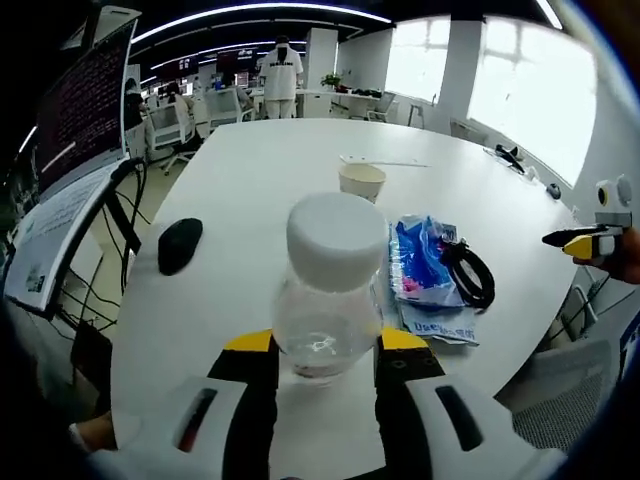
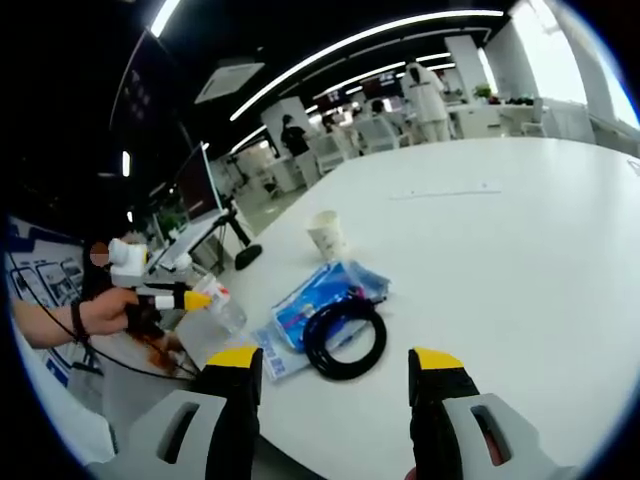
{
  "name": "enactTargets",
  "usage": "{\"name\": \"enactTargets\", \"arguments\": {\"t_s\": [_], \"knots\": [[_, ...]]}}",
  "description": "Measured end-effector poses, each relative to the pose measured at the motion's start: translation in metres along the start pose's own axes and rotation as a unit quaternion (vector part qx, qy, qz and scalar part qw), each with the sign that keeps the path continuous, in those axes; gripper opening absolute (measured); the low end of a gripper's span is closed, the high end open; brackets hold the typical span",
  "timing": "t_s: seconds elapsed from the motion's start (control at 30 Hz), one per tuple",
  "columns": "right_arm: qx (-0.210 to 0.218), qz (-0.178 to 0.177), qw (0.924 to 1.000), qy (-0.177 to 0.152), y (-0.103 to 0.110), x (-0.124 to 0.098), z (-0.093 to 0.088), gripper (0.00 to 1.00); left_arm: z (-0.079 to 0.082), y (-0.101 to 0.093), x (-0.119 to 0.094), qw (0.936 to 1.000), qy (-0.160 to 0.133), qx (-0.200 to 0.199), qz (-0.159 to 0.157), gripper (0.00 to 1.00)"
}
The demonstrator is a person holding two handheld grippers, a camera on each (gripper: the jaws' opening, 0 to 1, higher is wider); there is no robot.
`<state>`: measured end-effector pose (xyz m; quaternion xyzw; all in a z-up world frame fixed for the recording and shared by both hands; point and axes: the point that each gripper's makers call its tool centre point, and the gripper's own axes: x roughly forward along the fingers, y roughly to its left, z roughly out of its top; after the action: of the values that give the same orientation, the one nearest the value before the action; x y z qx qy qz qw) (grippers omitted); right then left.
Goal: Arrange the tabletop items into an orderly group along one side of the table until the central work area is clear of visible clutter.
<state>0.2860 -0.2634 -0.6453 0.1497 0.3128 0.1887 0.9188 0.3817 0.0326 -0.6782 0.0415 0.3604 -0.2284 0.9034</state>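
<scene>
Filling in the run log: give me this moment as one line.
left gripper: shut on clear plastic bottle with white cap | right gripper: open, above black coiled cable on blue packet | paper cup: untouched

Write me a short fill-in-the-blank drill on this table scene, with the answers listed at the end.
1. The left tool is closed on a clear bottle with a ____ cap.
2. The black cable lies coiled on the ____ packet.
3. The jaws of the right tool stand ____, holding nothing.
4. Beyond the packet stands a paper ____.

Answers: white; blue; open; cup
</scene>
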Motion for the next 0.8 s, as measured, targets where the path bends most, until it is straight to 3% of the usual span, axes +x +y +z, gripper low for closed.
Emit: {"name": "enactTargets", "arguments": {"t_s": [0.47,0.8], "knots": [[0.006,-0.002,1.0000,0.005,-0.001,-0.001,-0.006,0.59,0.035,0.008,0.036,0.9999,-0.008,-0.010,0.009,0.36],[0.011,-0.006,0.9998,0.012,-0.003,-0.001,-0.012,0.59,0.064,0.000,0.065,0.9998,-0.018,-0.011,0.006,0.36]]}}
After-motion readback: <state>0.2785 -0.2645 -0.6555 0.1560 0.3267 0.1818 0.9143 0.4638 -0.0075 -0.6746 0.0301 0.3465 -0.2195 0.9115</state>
